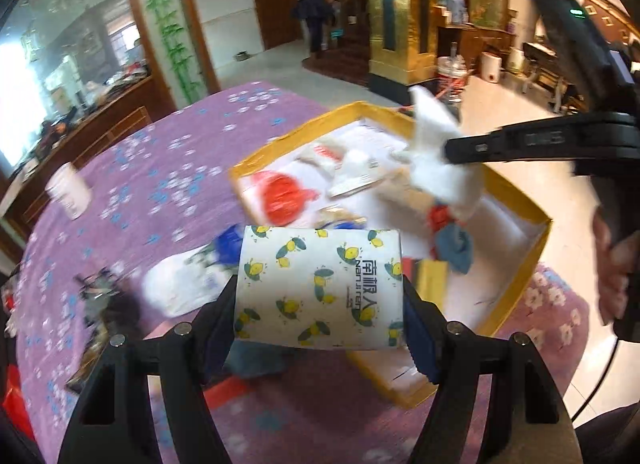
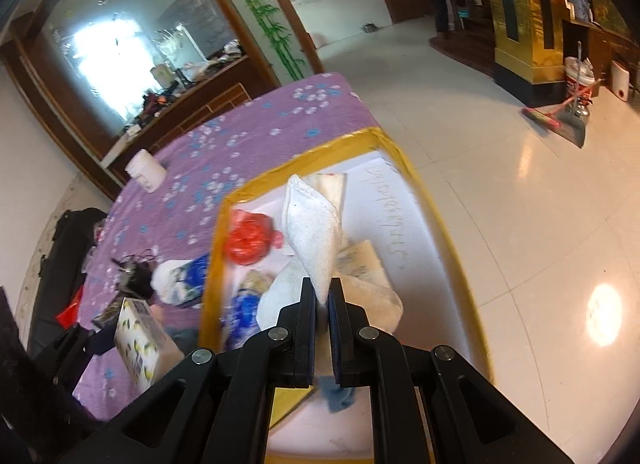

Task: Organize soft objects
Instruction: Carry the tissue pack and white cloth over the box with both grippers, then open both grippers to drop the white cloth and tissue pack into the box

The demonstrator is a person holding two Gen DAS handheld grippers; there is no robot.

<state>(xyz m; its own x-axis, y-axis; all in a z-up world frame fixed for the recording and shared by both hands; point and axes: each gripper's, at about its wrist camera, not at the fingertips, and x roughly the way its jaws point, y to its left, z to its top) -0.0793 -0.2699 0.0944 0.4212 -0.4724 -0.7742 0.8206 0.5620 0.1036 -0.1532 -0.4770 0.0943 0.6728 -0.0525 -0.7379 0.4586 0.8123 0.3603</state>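
Left tongs (image 1: 320,300) are clamping a tissue pack (image 1: 320,288) printed with lemons, both pads pressing its short sides, and I'm holding it in the air just in front of the near corner of the yellow-rimmed box (image 1: 532,264). Right tongs (image 2: 323,304) are pinching a white cloth (image 2: 314,236), the jaws nearly closed on its lower edge, so the cloth is standing up in a peak over the box interior; from the left view that same white cloth (image 1: 440,159) is dangling from the right tongs (image 1: 452,151) above the far side of the box. Down inside the box I'm seeing a crumpled red bag (image 2: 250,242), a cream towel (image 2: 376,304) lying right under my right tongs, and a blue-and-white packet (image 2: 244,312) against the near left wall. A blue cloth (image 1: 454,250) with a red bit beside it is hanging inside the box, below the white cloth. Outside the box, on the purple flowered counter (image 1: 160,167), another white-and-blue pack (image 1: 188,280) is lying just beside the box's left wall, a dark blurred bundle (image 2: 134,274) is sitting a little further left, and a white cup (image 1: 68,191) is standing well apart near the far edge.
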